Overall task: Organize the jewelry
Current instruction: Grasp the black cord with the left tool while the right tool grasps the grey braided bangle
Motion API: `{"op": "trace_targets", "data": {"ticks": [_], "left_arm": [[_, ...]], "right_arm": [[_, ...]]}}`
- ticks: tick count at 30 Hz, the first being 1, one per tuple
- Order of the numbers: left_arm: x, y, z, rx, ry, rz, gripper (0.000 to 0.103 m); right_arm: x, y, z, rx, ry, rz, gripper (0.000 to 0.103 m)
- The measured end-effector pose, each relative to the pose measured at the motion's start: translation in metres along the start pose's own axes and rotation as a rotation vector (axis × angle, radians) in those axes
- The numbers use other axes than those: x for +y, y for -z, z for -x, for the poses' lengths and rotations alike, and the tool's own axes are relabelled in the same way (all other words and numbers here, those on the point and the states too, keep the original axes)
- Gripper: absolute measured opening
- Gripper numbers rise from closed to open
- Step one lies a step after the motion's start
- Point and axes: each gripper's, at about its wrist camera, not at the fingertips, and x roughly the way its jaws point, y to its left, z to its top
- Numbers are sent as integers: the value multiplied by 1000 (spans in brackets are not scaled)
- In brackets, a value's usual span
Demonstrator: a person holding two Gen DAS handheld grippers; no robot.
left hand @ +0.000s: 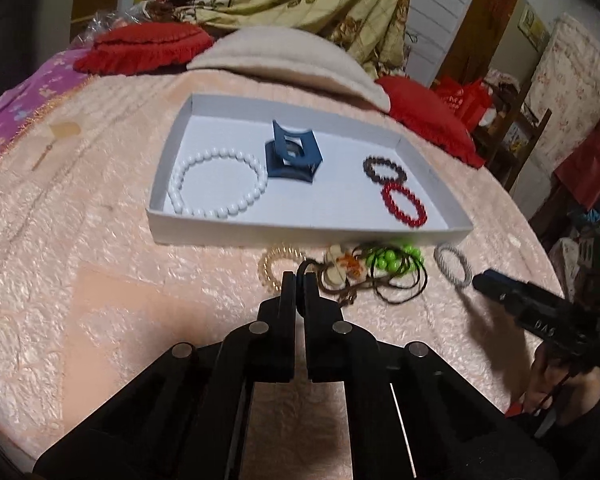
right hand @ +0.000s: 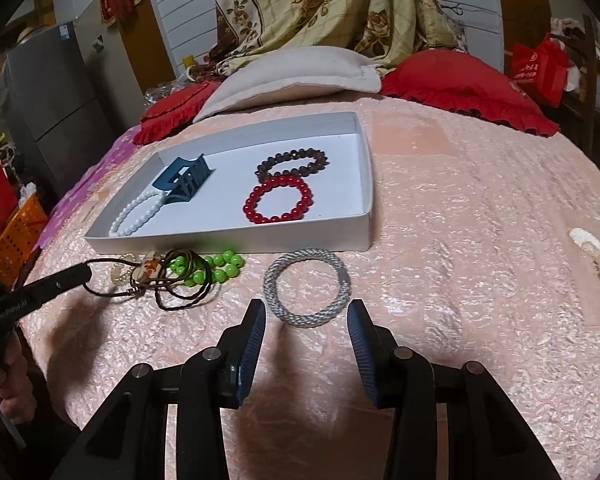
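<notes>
A white tray (left hand: 236, 227) (right hand: 364, 200) on the pink bed holds a white bead bracelet (left hand: 220, 182), a blue hair claw (left hand: 294, 156), a dark brown bracelet (left hand: 384, 168) and a red bracelet (left hand: 404, 204). In front of it lie a clear bead bracelet (left hand: 274, 266), a brown cord necklace with a pendant (right hand: 184, 280), green beads (left hand: 396, 258) and a grey braided bracelet (right hand: 306, 286). My left gripper (left hand: 299, 280) is shut on the brown cord. My right gripper (right hand: 306, 312) is open, just short of the grey bracelet.
A beige pillow (left hand: 284, 56) and red cushions (left hand: 432, 116) lie behind the tray. A small white scrap (right hand: 586, 240) lies on the bedspread (right hand: 480, 240) at the right. The bed edge drops off to the right, by red bags (left hand: 464, 100).
</notes>
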Motion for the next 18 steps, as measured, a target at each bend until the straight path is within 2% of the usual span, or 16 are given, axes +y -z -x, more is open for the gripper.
{"op": "trace_targets", "data": {"ticks": [6, 10, 11, 12, 13, 18], "left_arm": [[1, -7, 8, -39, -1, 12, 2], [5, -10, 13, -59, 6, 27, 2], [6, -11, 15, -65, 9, 28, 2], [7, -12, 17, -73, 10, 31, 2], [9, -13, 19, -83, 9, 38, 2], [15, -17, 23, -100, 17, 64, 2]], "right_arm": [[14, -7, 3, -73, -78, 44, 41], [27, -11, -20, -25, -49, 106, 40], [28, -11, -26, -12, -41, 116, 38], [29, -11, -33, 20, -47, 120, 26], [28, -10, -37, 44, -56, 121, 19], [36, -7, -40, 56, -16, 185, 7]]}}
